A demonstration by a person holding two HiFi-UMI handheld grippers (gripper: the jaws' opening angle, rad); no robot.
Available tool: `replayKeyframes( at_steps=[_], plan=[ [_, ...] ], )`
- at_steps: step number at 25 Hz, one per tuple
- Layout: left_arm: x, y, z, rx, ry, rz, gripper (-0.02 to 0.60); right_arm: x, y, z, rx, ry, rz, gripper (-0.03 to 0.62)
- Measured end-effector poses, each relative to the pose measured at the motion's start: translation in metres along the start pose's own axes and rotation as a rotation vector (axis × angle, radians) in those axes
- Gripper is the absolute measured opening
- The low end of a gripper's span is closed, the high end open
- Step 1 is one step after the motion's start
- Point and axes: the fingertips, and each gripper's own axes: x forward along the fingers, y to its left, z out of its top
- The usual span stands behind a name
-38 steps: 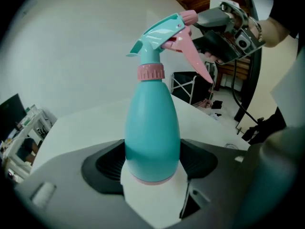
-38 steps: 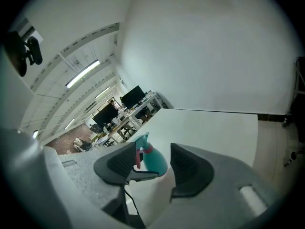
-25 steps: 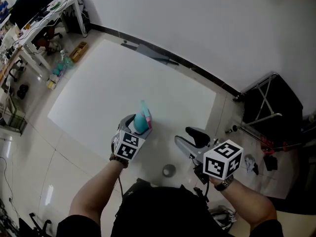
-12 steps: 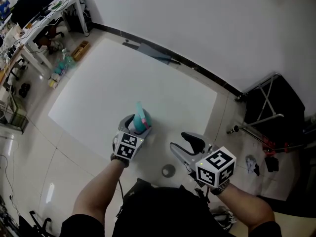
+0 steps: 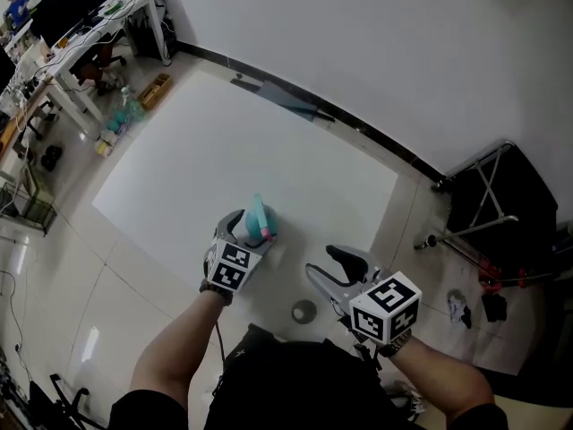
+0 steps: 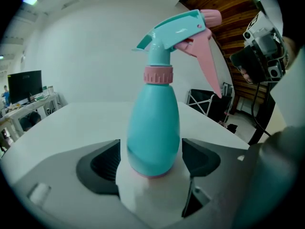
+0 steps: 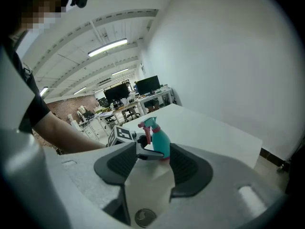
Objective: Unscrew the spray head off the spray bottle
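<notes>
A teal spray bottle (image 5: 259, 220) with a pink collar (image 6: 158, 74) and a teal-and-pink spray head (image 6: 178, 27) stands upright on the white table (image 5: 242, 141). My left gripper (image 5: 245, 227) sits around its lower body (image 6: 153, 128). Its jaws have just been opening, and a thin gap shows on each side of the bottle. My right gripper (image 5: 335, 268) hovers open and empty near the table's front right edge. It faces the bottle (image 7: 159, 142) and the left gripper (image 7: 143, 152).
A small round grey disc (image 5: 304, 311) lies below the right gripper (image 7: 150, 163). A black folding stand (image 5: 488, 200) is on the floor at the right. Desks with monitors (image 5: 89, 16) fill the far left. The wall runs along the table's back edge.
The right gripper has shifted a little left and down in the head view and rolled slightly. The left gripper and the bottle stay in the same place.
</notes>
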Motion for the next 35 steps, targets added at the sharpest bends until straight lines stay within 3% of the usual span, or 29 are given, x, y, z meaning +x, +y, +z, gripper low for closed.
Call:
replayKeyframes(
  at_steps=[10,18,25,31,35],
  plan=[
    [-0.031,-0.004,-0.004,-0.020,0.005,0.085,0.422,-0.003,-0.001,-0.005,-0.028,-0.006,0.061,0.204],
    [-0.072,-0.037,0.007,-0.052,-0.036,0.139,0.368,-0.005,0.000,-0.010,-0.073,-0.028,0.124,0.136],
    [-0.102,-0.070,0.042,-0.100,-0.121,0.173,0.253,-0.004,0.006,-0.002,-0.141,-0.060,0.169,-0.004],
    [-0.122,-0.088,0.074,-0.149,-0.204,0.205,0.147,-0.001,0.020,0.004,-0.211,-0.075,0.217,-0.006],
    [-0.132,-0.098,0.093,-0.158,-0.253,0.222,0.038,0.000,0.022,0.002,-0.237,-0.066,0.238,-0.006]
  ],
)
